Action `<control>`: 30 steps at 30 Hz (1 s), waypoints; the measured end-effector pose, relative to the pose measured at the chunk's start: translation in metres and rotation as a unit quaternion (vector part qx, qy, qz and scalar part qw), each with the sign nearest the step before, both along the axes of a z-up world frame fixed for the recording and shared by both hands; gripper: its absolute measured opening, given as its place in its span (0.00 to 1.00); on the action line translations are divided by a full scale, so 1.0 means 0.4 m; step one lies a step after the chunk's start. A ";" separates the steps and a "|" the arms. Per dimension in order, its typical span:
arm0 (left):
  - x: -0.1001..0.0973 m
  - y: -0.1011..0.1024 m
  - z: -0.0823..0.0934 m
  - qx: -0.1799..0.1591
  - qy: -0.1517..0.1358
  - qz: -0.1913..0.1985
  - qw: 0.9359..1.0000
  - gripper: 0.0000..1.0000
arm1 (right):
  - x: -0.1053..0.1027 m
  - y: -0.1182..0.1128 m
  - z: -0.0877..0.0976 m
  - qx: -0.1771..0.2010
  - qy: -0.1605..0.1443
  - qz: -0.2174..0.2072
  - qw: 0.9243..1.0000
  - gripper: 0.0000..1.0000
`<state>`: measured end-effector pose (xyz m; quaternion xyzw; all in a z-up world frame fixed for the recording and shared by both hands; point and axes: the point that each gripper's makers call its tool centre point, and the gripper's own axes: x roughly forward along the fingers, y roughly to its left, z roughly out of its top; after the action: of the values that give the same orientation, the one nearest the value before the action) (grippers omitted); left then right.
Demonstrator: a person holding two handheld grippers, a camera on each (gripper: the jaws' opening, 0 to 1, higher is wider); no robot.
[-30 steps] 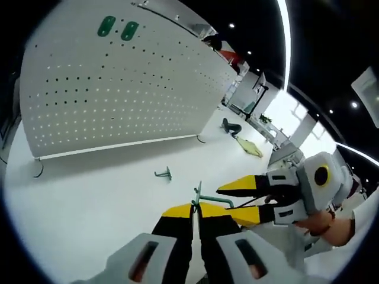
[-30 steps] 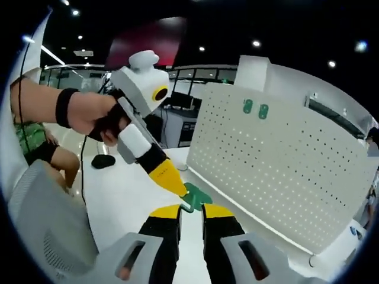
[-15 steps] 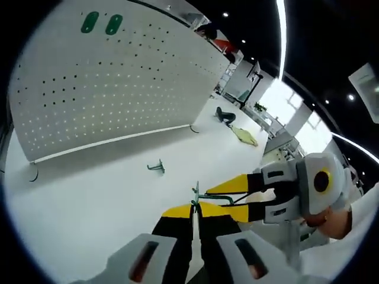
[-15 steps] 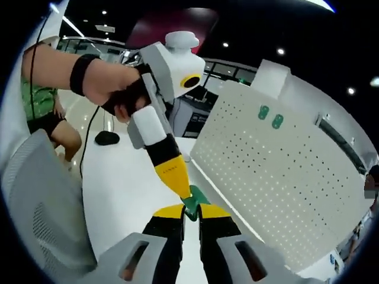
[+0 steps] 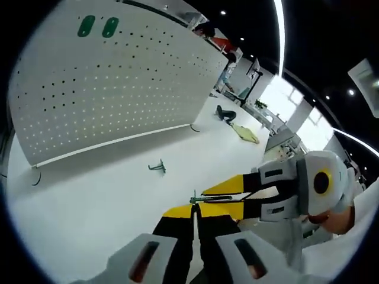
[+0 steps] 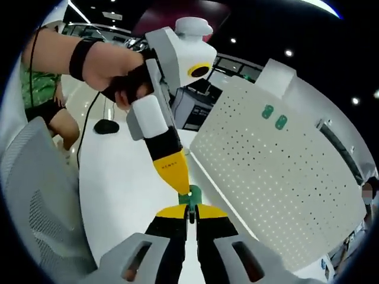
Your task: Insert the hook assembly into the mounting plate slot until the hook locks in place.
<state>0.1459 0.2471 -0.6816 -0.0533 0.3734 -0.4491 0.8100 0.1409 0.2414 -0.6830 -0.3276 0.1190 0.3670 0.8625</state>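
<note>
Your left tongs (image 5: 193, 208) are clamped on the thin green hook (image 5: 204, 199), which runs sideways from their tips into your right tongs (image 5: 222, 198), closed on its other end. A spare hook (image 5: 157, 167) lies on the table (image 5: 89, 201) ahead, before the pegboard (image 5: 112, 89) with two green plates (image 5: 96, 26)

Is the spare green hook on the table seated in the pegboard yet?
Out. The spare green hook lies loose on the white table, apart from the pegboard standing behind it.
</note>
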 end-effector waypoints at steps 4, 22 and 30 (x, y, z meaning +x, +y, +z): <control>-0.005 -0.001 0.005 0.007 -0.006 -0.004 1.000 0.01 | 0.002 -0.001 -0.004 -0.003 0.005 -0.008 1.000 0.02; 0.015 0.002 0.047 0.000 -0.119 -0.032 0.992 0.03 | 0.024 -0.002 0.035 0.063 0.012 -0.058 0.996 0.01; 0.024 0.017 0.062 -0.013 -0.144 -0.013 0.989 0.12 | 0.030 0.007 0.045 0.072 0.009 -0.065 0.995 0.01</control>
<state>0.1555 0.2541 -0.6566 0.0063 0.2477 -0.4679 0.8484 0.1528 0.2443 -0.6651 -0.2532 0.1214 0.3212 0.9044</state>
